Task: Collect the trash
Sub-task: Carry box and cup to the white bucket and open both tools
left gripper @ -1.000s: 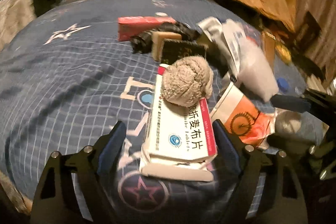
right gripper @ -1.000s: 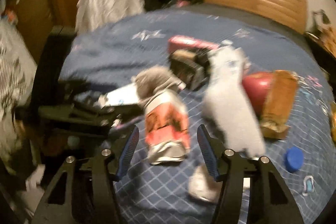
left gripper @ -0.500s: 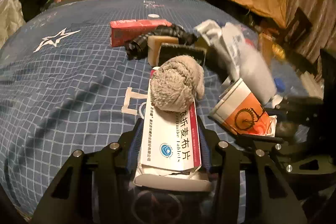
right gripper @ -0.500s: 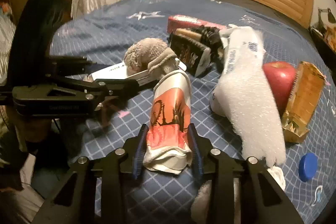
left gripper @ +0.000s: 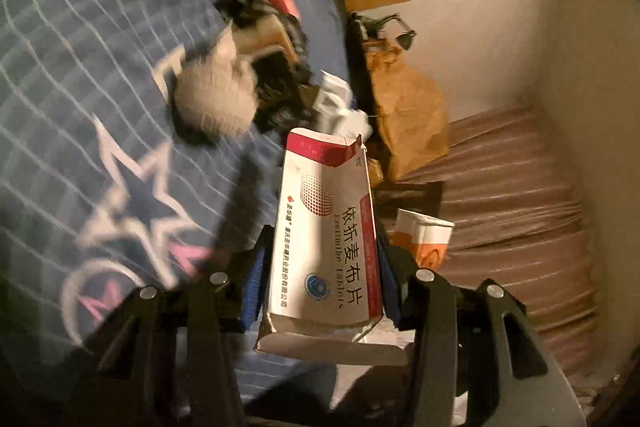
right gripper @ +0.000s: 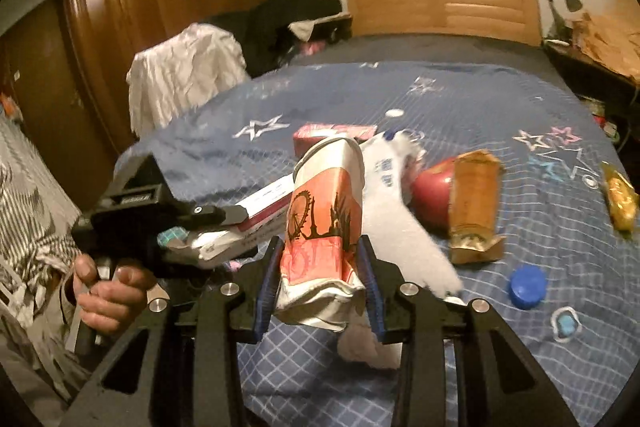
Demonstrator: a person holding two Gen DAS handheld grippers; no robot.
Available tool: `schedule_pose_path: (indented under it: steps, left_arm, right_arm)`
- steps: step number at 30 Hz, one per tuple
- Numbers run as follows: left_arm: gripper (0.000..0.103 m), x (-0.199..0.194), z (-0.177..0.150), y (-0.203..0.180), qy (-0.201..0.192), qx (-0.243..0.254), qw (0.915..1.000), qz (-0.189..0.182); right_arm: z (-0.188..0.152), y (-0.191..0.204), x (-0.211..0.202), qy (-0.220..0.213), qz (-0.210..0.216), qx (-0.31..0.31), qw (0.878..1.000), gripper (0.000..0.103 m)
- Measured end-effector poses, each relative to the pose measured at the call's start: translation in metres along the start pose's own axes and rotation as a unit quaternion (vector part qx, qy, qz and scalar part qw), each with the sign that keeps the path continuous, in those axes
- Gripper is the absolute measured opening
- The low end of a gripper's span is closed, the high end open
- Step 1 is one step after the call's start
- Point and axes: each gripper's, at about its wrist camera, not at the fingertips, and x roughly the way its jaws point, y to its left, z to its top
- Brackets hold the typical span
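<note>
My left gripper (left gripper: 320, 275) is shut on a white and red medicine box (left gripper: 326, 239), lifted off the bed and rolled sideways. The box and left gripper (right gripper: 240, 217) also show in the right wrist view, left of centre. My right gripper (right gripper: 320, 275) is shut on a crushed orange and white paper cup (right gripper: 322, 223), held above the bed's near edge. The cup's rim (left gripper: 426, 235) shows in the left wrist view, right of the box. A grey sock ball (left gripper: 216, 95) lies on the blue star-patterned blanket (left gripper: 80, 107).
On the blanket (right gripper: 500, 99) lie a red box (right gripper: 332, 133), a white fluffy sock (right gripper: 400, 219), a red apple (right gripper: 432, 193), a brown crumpled packet (right gripper: 474, 207), a blue bottle cap (right gripper: 527, 285) and a yellow wrapper (right gripper: 620, 201). A wooden headboard (right gripper: 440, 5) stands behind.
Both grippers lifted their objects off the bed. The left gripper rolled sideways with the box, and the sock ball slid off it onto the blanket.
</note>
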Motion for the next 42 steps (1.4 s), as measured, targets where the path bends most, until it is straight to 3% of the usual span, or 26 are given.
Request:
schedule_pose_path:
  steps: [3, 5, 6, 8, 11, 13, 16, 22, 29, 35, 42]
  left_arm:
    - [0.045, 0.005, -0.01, -0.018, -0.017, 0.047, 0.9968, 0.062]
    - [0.045, 0.001, -0.021, -0.041, -0.06, 0.116, 0.98, 0.15]
    - [0.045, 0.0, -0.026, -0.051, -0.077, 0.147, 0.9683, 0.187]
    - [0.045, -0.001, -0.041, -0.076, -0.114, 0.218, 0.9314, 0.268]
    - [0.045, 0.002, -0.051, -0.1, -0.144, 0.273, 0.8871, 0.343]
    - [0.045, 0.007, -0.057, -0.113, -0.157, 0.295, 0.8633, 0.379]
    - [0.045, 0.014, -0.067, -0.131, -0.17, 0.324, 0.8351, 0.411]
    - [0.045, 0.029, -0.092, -0.15, -0.189, 0.372, 0.7931, 0.444]
    - [0.045, 0.051, -0.111, -0.194, -0.201, 0.425, 0.7667, 0.437]
    - [0.045, 0.1, -0.133, -0.234, -0.185, 0.473, 0.7646, 0.396]
    - [0.046, 0.175, -0.164, -0.263, -0.136, 0.52, 0.7649, 0.355]
  right_arm:
    - [-0.001, -0.003, -0.01, -0.012, -0.007, 0.007, 1.0, 0.039]
    - [-0.006, -0.005, -0.018, -0.02, -0.018, 0.008, 1.0, 0.039]
    - [-0.008, -0.005, -0.02, -0.024, -0.026, 0.008, 0.999, 0.039]
    - [-0.013, -0.005, -0.025, -0.031, -0.043, 0.006, 0.999, 0.039]
    - [-0.021, -0.003, -0.03, -0.037, -0.063, 0.004, 0.997, 0.039]
    - [-0.026, 0.0, -0.034, -0.042, -0.076, -0.002, 0.996, 0.039]
    - [-0.035, 0.009, -0.042, -0.058, -0.102, -0.023, 0.993, 0.039]
    - [-0.045, 0.011, -0.068, -0.087, -0.127, -0.032, 0.988, 0.039]
    - [-0.052, -0.009, -0.108, -0.122, -0.159, -0.013, 0.98, 0.039]
    - [-0.058, -0.048, -0.163, -0.159, -0.218, 0.012, 0.963, 0.039]
    - [-0.081, -0.122, -0.241, -0.186, -0.314, 0.06, 0.929, 0.039]
